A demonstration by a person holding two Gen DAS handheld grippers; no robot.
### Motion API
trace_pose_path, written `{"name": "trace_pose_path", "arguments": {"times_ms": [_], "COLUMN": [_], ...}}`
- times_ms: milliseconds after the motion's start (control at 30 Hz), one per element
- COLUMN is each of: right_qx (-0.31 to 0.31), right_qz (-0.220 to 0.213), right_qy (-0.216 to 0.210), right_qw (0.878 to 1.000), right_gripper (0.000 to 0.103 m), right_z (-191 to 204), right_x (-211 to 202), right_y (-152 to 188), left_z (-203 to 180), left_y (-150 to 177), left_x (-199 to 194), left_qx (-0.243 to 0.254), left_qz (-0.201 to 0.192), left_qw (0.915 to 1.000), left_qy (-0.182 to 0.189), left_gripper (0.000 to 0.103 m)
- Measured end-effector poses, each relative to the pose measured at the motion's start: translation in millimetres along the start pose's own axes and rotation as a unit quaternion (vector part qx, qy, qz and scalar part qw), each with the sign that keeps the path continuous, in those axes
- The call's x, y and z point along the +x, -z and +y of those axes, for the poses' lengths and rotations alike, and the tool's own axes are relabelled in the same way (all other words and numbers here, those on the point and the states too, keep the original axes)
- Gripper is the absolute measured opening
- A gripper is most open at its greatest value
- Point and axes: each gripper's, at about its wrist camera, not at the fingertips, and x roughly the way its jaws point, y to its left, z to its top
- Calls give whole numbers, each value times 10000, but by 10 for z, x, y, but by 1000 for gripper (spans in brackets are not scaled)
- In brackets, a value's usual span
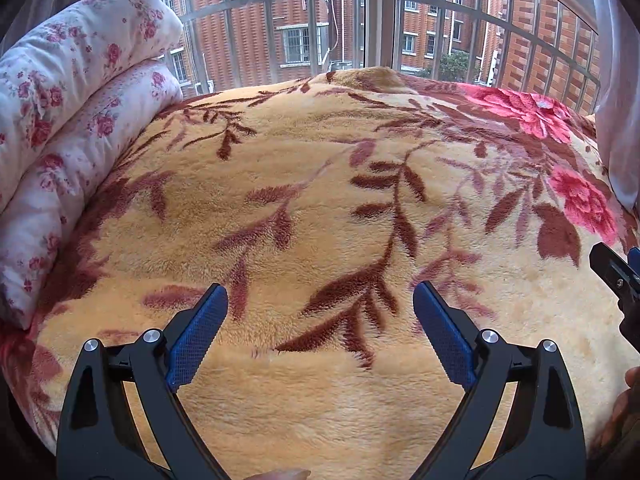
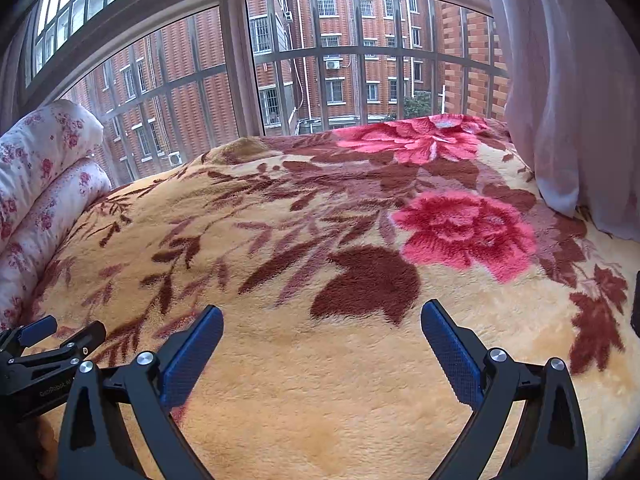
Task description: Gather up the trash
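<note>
Left wrist view first: your left gripper point(image 1: 320, 300) hangs low over the near edge of the blanket point(image 1: 304, 200), jaws spread wide with nothing between the blue pads point(image 1: 196, 336). That wide stance reads as readiness to grab, though there is nothing under it to take. At the right edge of that view the tip of your right gripper point(image 1: 614, 276) pokes in, so the two tools sit side by side, near but apart.

Right wrist view: your right gripper point(image 2: 322, 320) is just as wide and just as empty, over plain yellow plush. Beside it at lower left, the left tool's body carries small white lettering; it seems to start with "Gen", but the rest is too small to read.

Farther out, red flowers point(image 2: 468, 232) spread toward the far right corner of the blanket. A folded floral quilt point(image 1: 76, 120) is stacked along the left edge, likely tidied aside. A sheer curtain point(image 2: 568, 92) drapes onto the right edge. Beyond the far edge stands the barred window point(image 2: 320, 60), brick flats outside.

As for trash, you have none in either view. My guess: you need to look elsewhere.
</note>
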Motion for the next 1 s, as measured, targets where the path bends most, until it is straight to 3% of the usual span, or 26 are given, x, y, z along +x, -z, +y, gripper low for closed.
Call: {"name": "trace_pose_path", "arguments": {"times_ms": [400, 667, 1000], "right_qx": [9, 68, 151], "right_qz": [251, 321, 452], "right_qy": [46, 54, 128], "right_qw": [9997, 9994, 9988], "right_gripper": [98, 98, 98], "right_z": [7, -19, -56], "right_x": [176, 214, 283], "right_y": [46, 62, 77], "left_z": [30, -17, -10], "left_y": [-3, 16, 33], "left_x": [146, 127, 221], "left_qx": [-72, 100, 70], "left_qz": [196, 70, 326], "left_qw": [9997, 9998, 9993], "left_qy": [132, 127, 196], "left_gripper": [91, 91, 91]}}
